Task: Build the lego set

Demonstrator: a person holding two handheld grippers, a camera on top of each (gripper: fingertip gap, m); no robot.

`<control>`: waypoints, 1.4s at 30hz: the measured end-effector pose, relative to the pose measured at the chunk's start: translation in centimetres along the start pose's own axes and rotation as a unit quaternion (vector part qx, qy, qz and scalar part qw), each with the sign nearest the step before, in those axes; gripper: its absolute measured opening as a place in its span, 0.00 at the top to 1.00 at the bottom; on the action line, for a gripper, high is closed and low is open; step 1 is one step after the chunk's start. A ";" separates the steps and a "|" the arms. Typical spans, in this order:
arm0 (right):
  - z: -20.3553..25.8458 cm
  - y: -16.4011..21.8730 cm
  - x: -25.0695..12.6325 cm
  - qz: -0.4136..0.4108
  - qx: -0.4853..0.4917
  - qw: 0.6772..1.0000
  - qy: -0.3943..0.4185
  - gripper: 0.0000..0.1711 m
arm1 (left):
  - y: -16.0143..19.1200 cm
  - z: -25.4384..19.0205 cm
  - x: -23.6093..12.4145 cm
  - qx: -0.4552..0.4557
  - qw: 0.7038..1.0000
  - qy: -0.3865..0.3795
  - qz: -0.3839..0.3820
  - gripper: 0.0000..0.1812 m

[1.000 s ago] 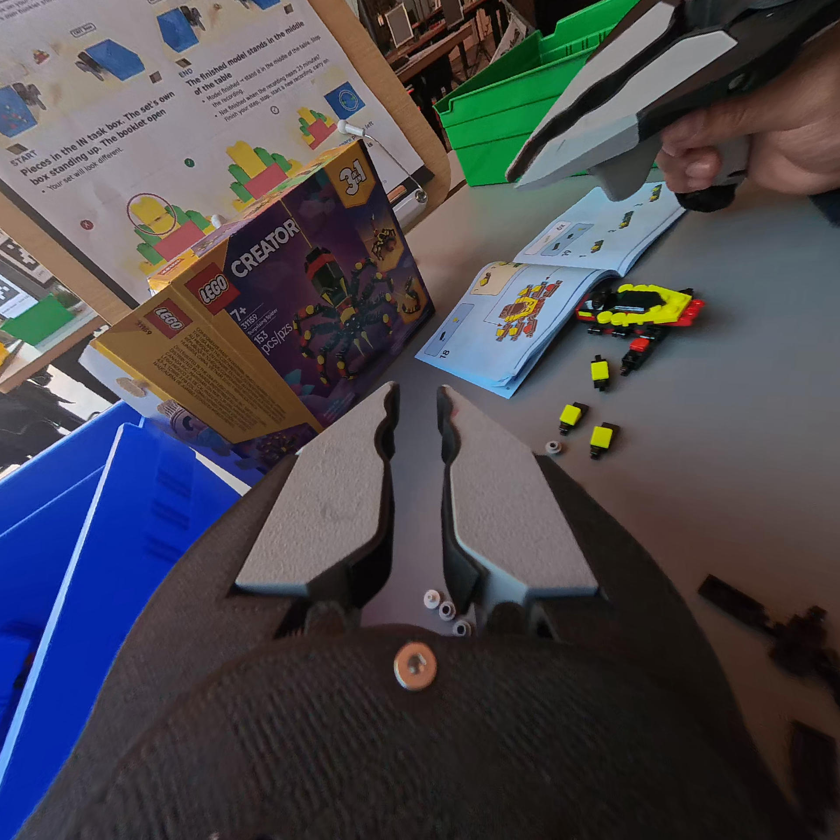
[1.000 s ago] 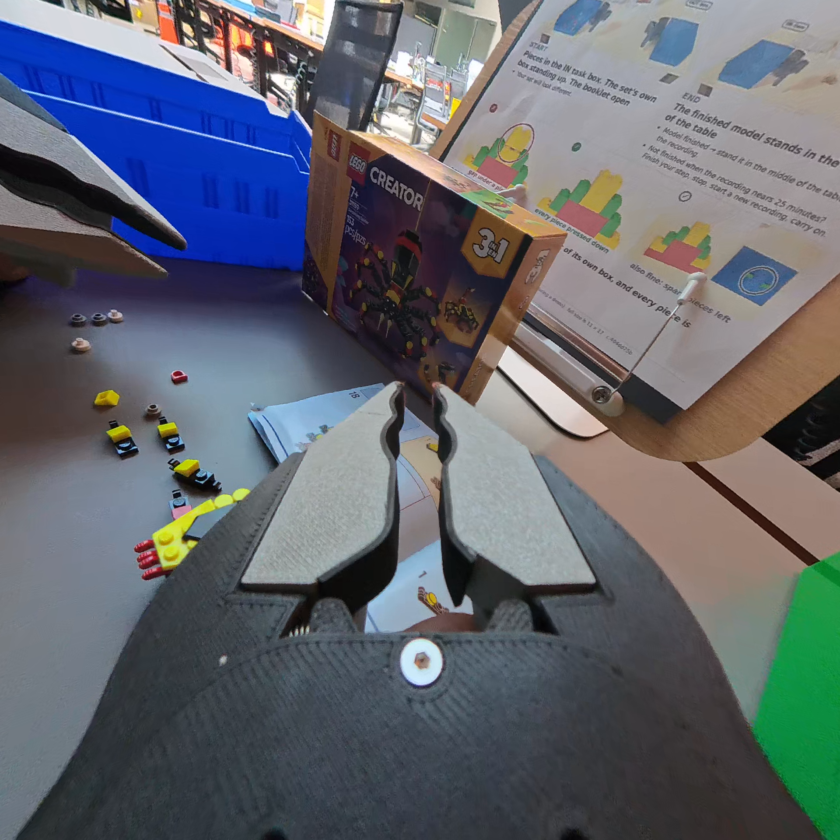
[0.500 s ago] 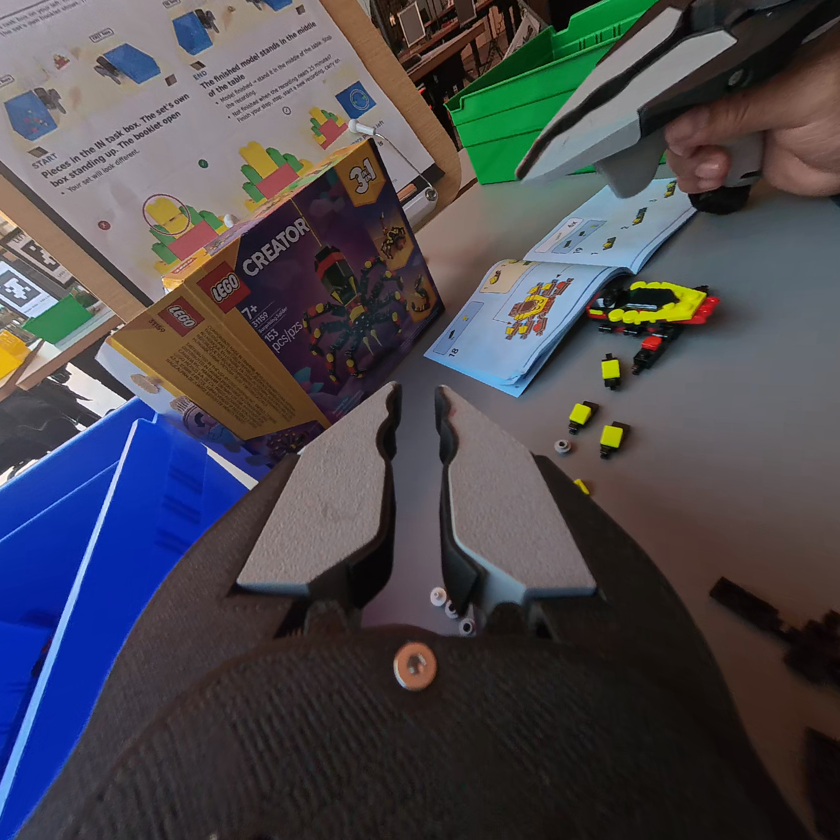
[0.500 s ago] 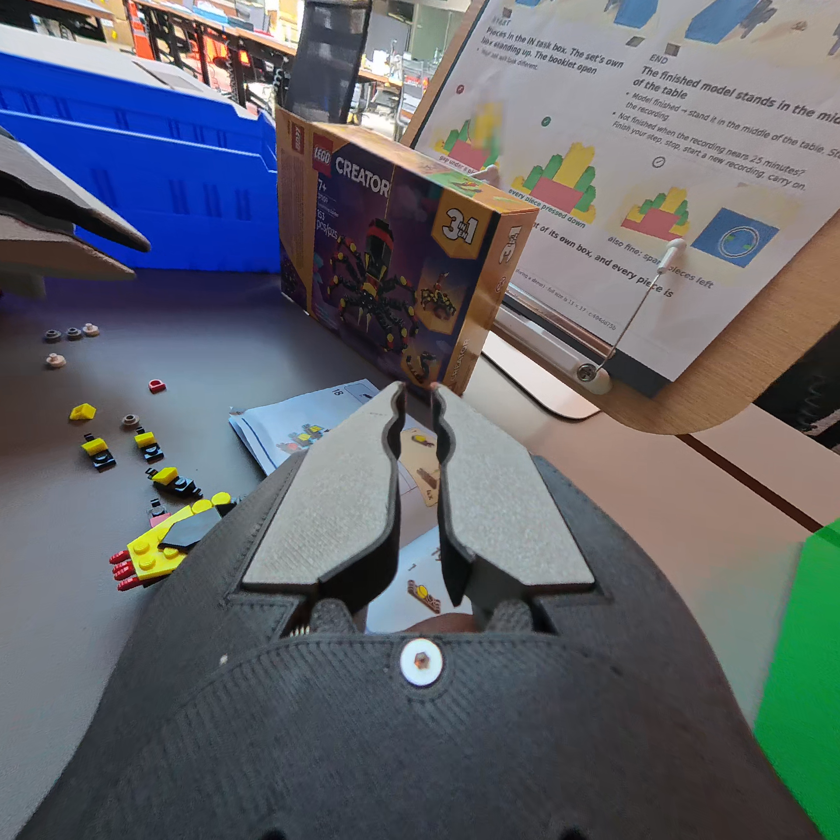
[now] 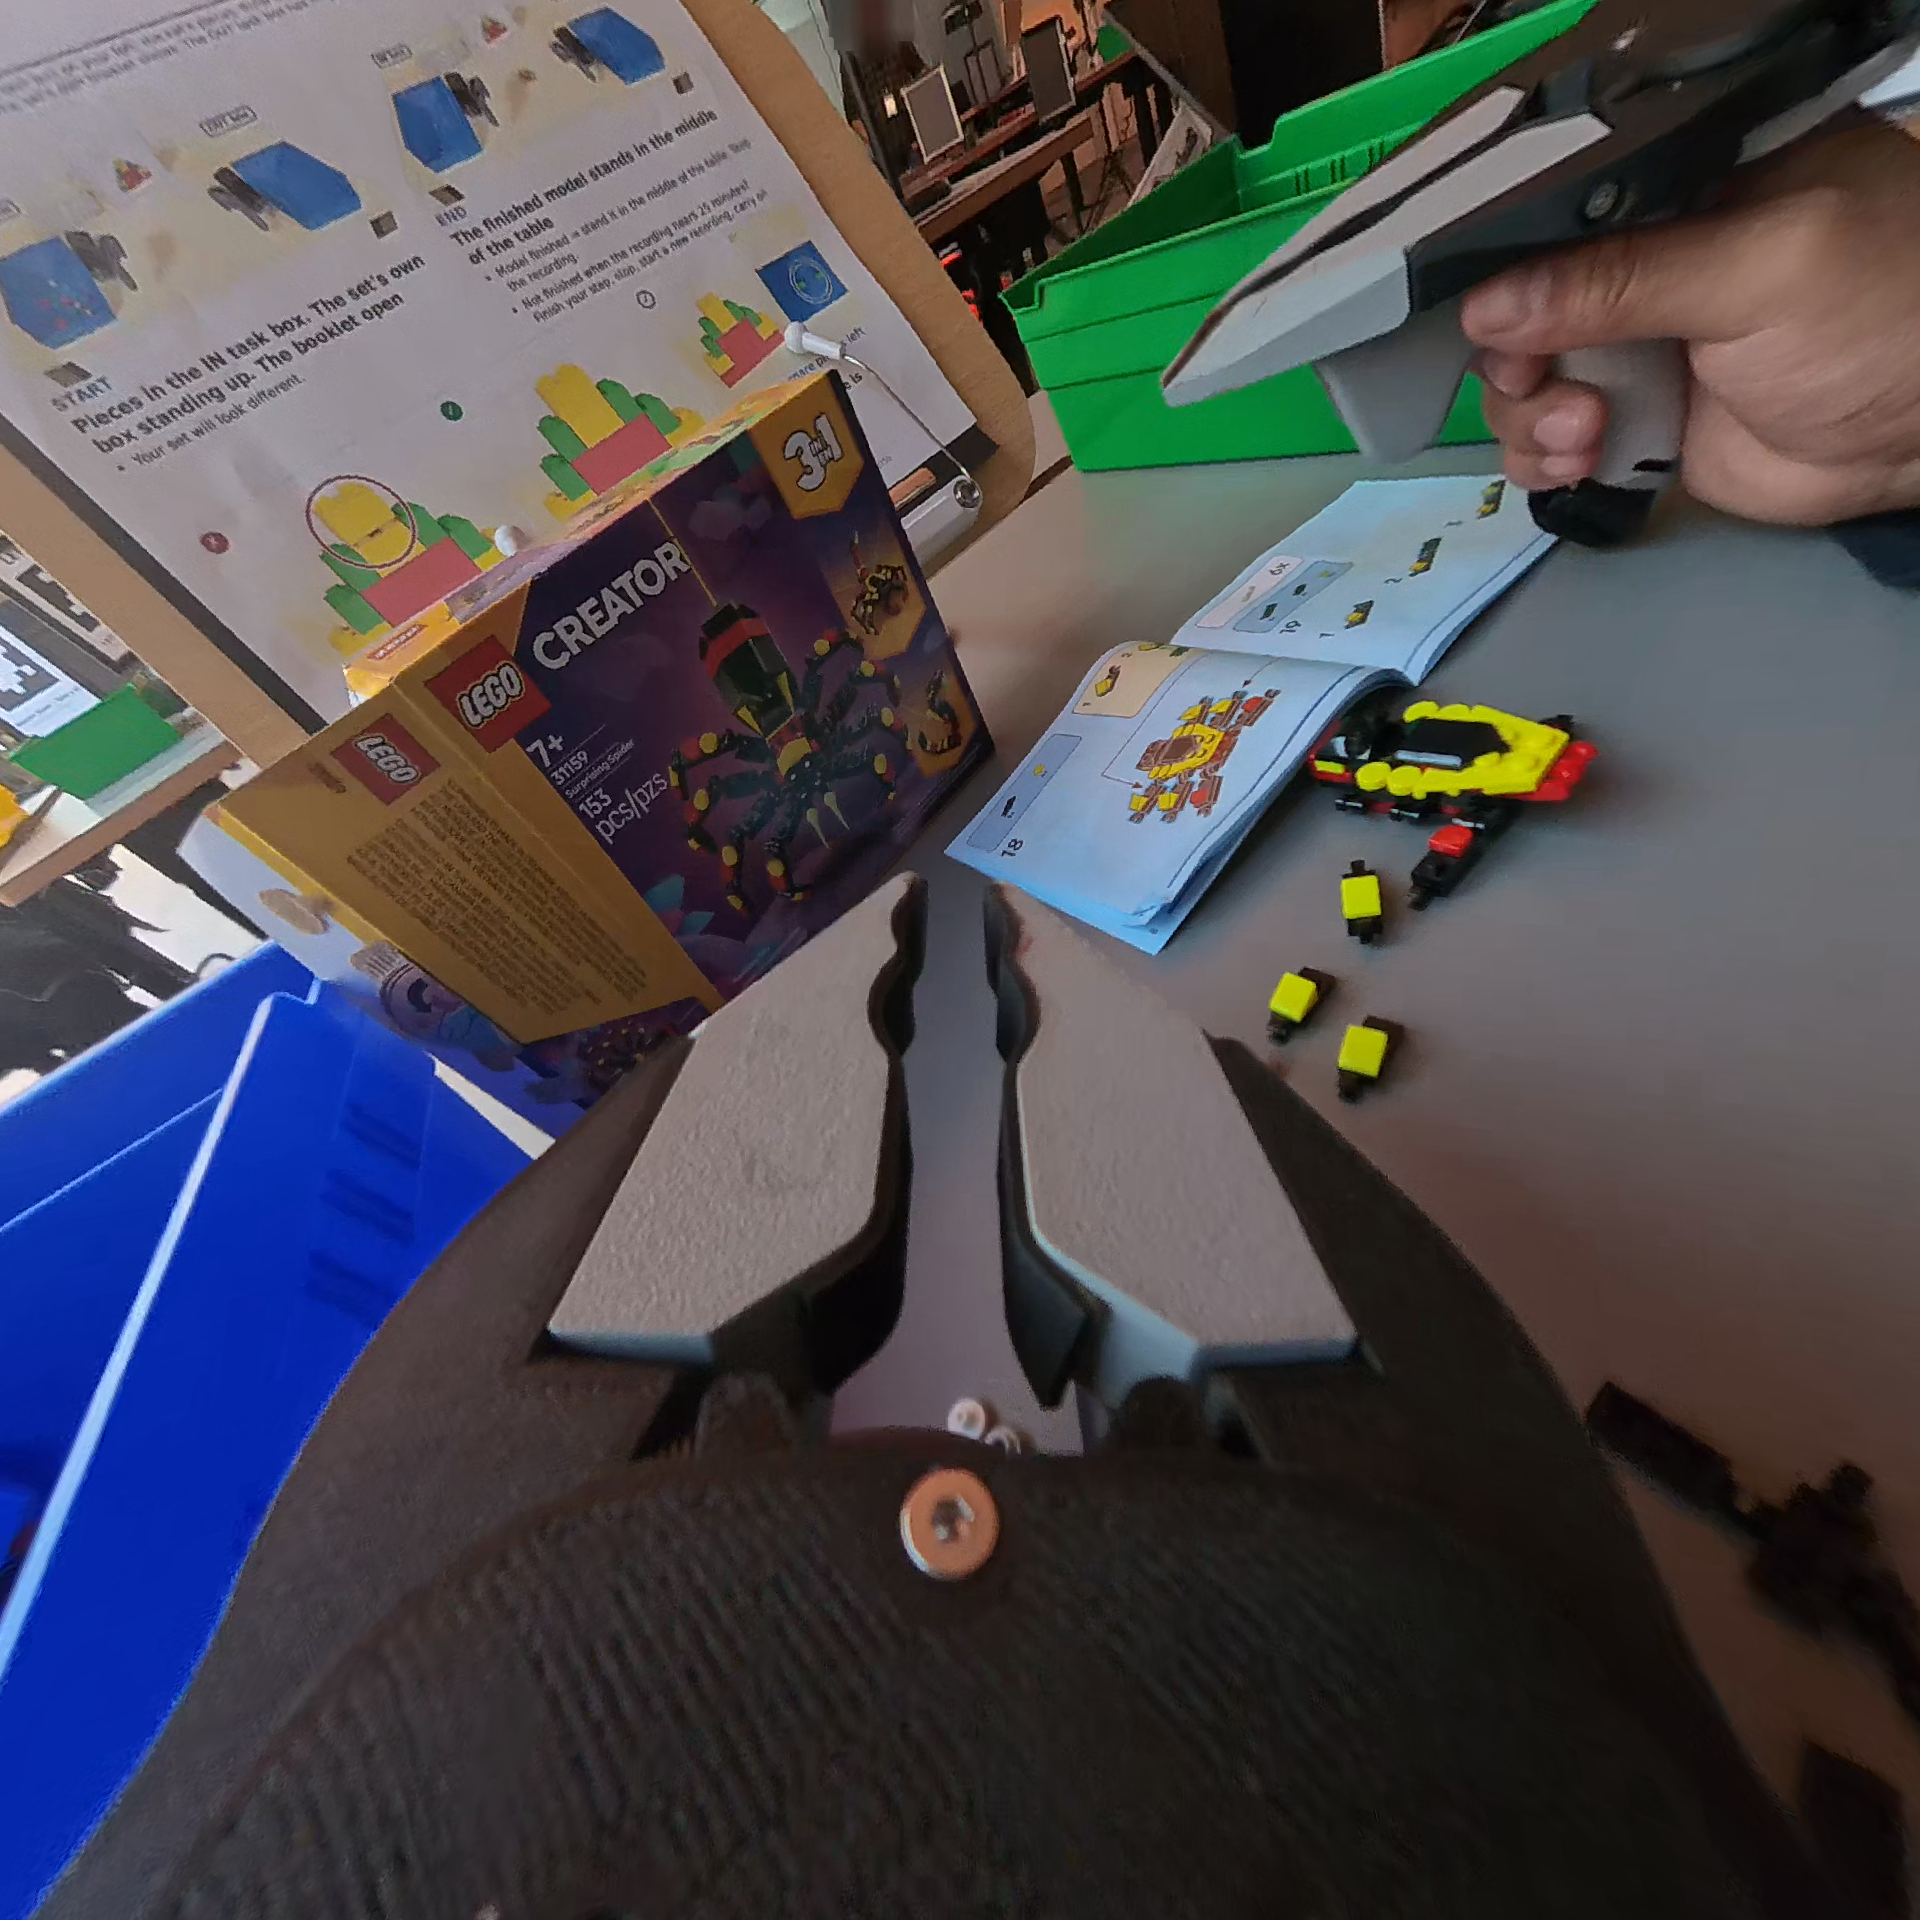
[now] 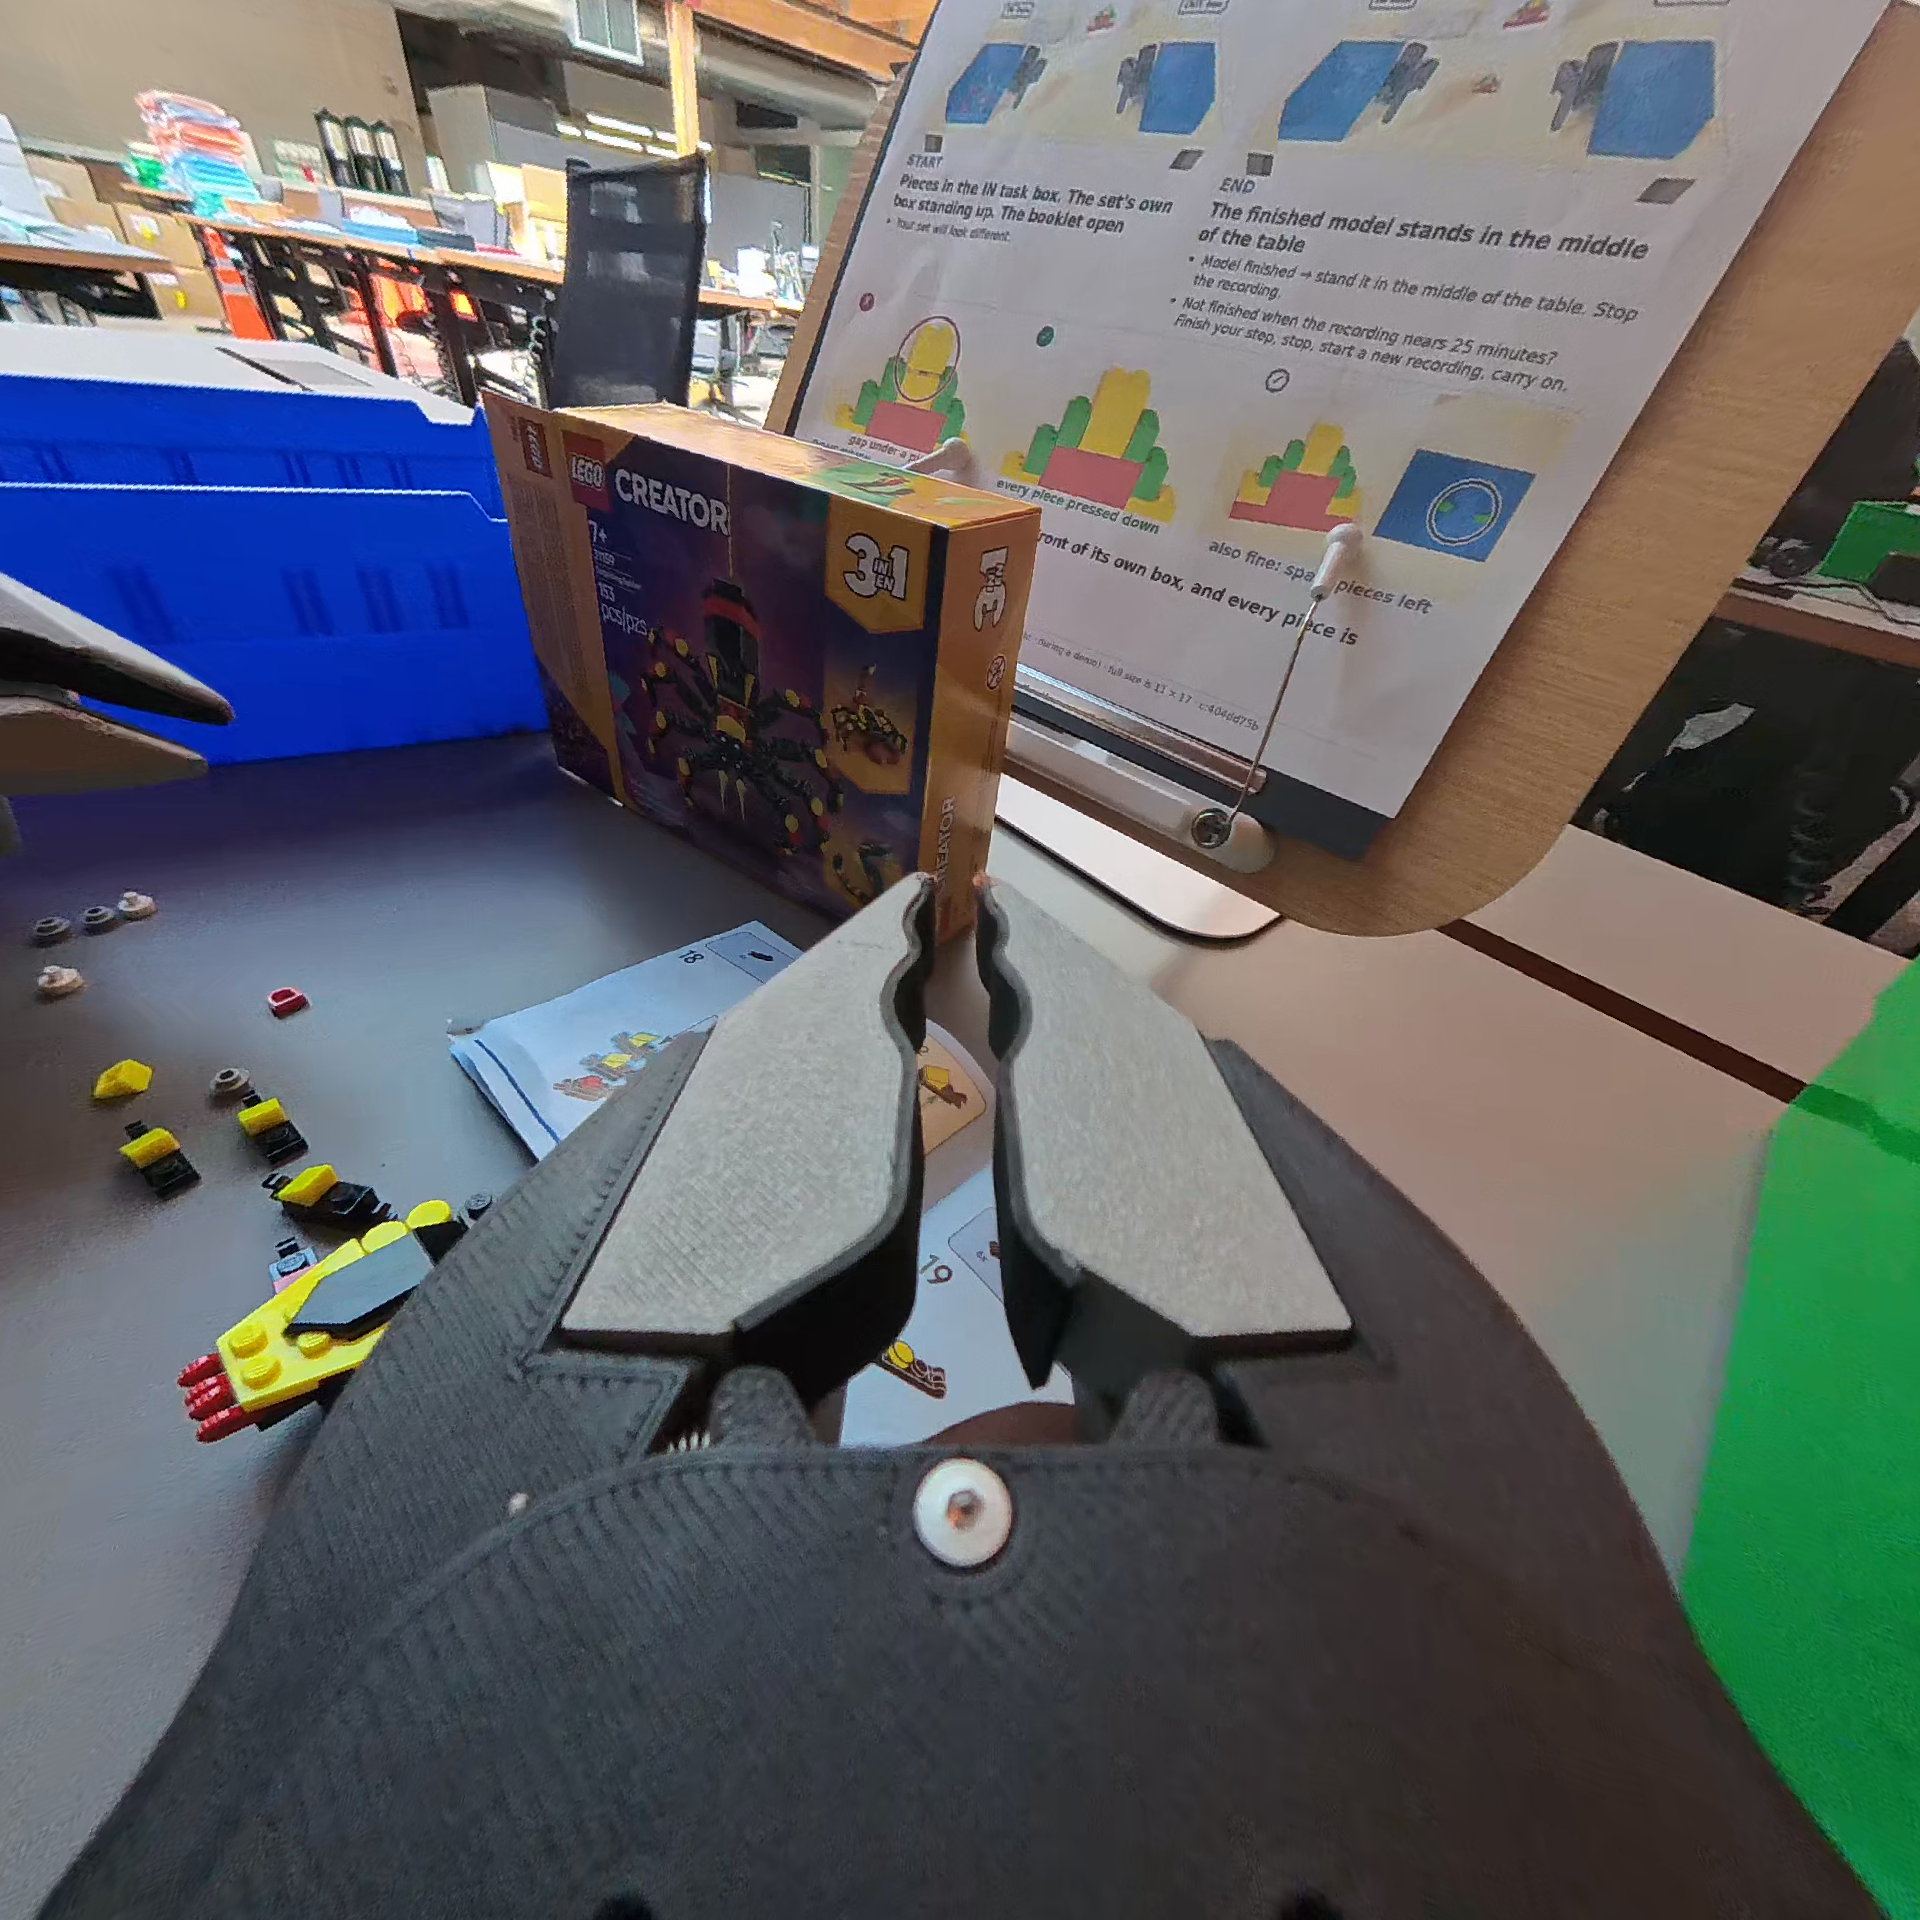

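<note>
A partly built yellow, red and black model (image 5: 1444, 758) lies on the grey table beside the open instruction booklet (image 5: 1247, 748). It also shows in the right wrist view (image 6: 312, 1340), left of my right gripper. Small yellow-and-black pieces (image 5: 1294, 997) lie loose in front of the model. My left gripper (image 5: 951, 899) hovers over the table near the set's box (image 5: 644, 748), jaws shut and empty. My right gripper (image 6: 953, 883) is shut and empty above the booklet (image 6: 582, 1049). It also shows in the left wrist view (image 5: 1174, 390), held by a hand.
A blue bin (image 5: 208, 1247) stands left and a green bin (image 5: 1195, 312) at the back right. An instruction board (image 6: 1299, 364) stands behind the box (image 6: 769, 644). Small round studs (image 6: 94, 914), a red piece (image 6: 286, 1001) and dark pieces (image 5: 1766, 1507) lie on the table. The tips of one gripper are about 20 cm away from the tips of the other.
Both grippers have drifted slightly in the air. The right one has turned, so the box sits further left and more of the room behind shows. Jaws unchanged.
</note>
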State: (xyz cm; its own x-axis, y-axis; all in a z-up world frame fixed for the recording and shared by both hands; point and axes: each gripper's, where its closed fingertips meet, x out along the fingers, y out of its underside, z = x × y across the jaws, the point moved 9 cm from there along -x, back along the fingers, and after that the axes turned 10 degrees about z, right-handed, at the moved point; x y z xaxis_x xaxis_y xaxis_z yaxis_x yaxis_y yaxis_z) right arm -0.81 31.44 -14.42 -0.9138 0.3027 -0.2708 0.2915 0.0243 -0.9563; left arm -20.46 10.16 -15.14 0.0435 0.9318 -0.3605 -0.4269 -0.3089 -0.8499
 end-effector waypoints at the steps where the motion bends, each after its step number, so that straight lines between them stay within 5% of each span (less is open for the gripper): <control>1: 0.0 0.0 0.0 0.000 0.001 1.000 0.000 0.99 | -0.2 0.1 0.3 -0.008 1.000 0.007 -0.002 0.95; 5: 0.0 0.1 0.2 0.003 0.000 1.000 -0.004 0.99 | -1.8 0.5 2.4 -0.014 0.998 0.054 0.036 0.93; 13: 0.2 0.2 0.4 0.011 -0.002 1.000 -0.017 0.99 | -3.6 0.2 5.2 0.017 0.998 0.051 -0.011 0.94; 17: 0.5 0.0 0.6 0.011 -0.003 1.000 -0.029 0.99 | -2.4 -0.3 3.9 0.072 0.997 -0.017 -0.039 0.98; 42: 1.6 0.1 1.0 0.030 -0.029 0.997 -0.066 0.99 | -2.1 -1.0 4.0 0.080 0.997 0.008 -0.020 1.00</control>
State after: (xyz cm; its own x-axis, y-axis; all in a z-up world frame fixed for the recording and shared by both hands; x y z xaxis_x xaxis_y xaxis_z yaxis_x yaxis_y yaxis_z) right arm -2.17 30.19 -15.00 -0.9223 0.1768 -0.3436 0.3595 0.0665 -0.9308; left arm -18.46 14.33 -15.14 0.0772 0.9392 -0.3346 -0.5623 -0.2361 -0.7925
